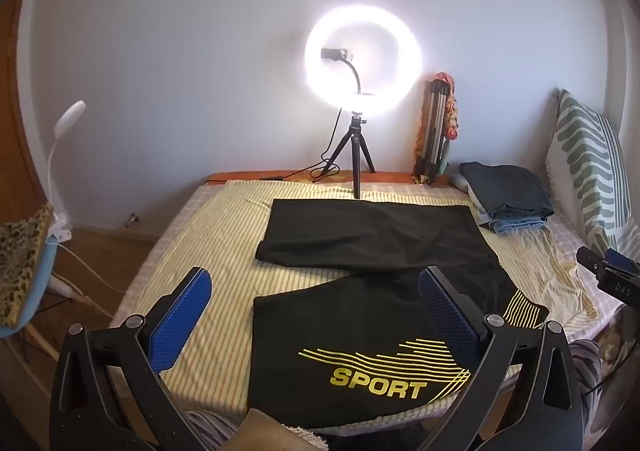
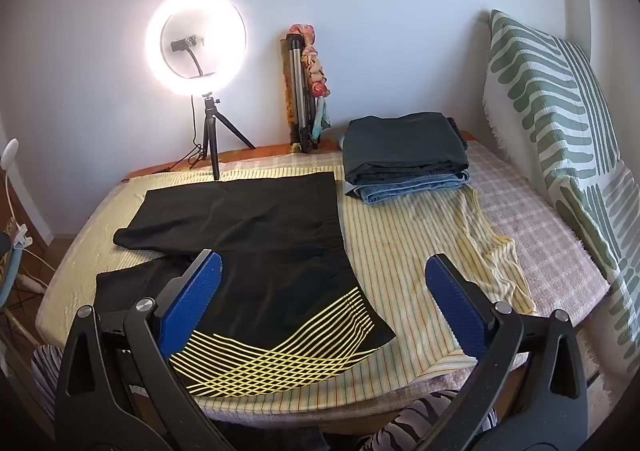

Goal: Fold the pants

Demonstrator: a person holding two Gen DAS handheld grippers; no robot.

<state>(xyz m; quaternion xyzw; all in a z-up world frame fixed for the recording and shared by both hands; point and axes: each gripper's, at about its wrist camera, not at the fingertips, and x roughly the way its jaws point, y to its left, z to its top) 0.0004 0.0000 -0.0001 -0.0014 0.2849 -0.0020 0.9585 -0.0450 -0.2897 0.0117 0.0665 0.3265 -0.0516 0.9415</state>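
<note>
Black sport pants (image 1: 360, 315) with yellow stripes and the word SPORT lie spread flat on the striped bedcover (image 1: 208, 235), two legs pointing left. They also show in the right wrist view (image 2: 256, 251). My left gripper (image 1: 316, 287) is open and empty, hovering over the near leg. My right gripper (image 2: 324, 275) is open and empty, above the pants' waist end near the yellow stripes. The right gripper's tip shows in the left wrist view (image 1: 608, 271) at the right edge.
A lit ring light on a tripod (image 1: 360, 63) stands at the bed's far edge. A stack of folded clothes (image 2: 404, 159) lies at the back right. A green-patterned pillow (image 2: 560, 123) leans at the right. A folded tripod (image 2: 300, 91) leans on the wall. A chair (image 1: 20, 271) stands at the left.
</note>
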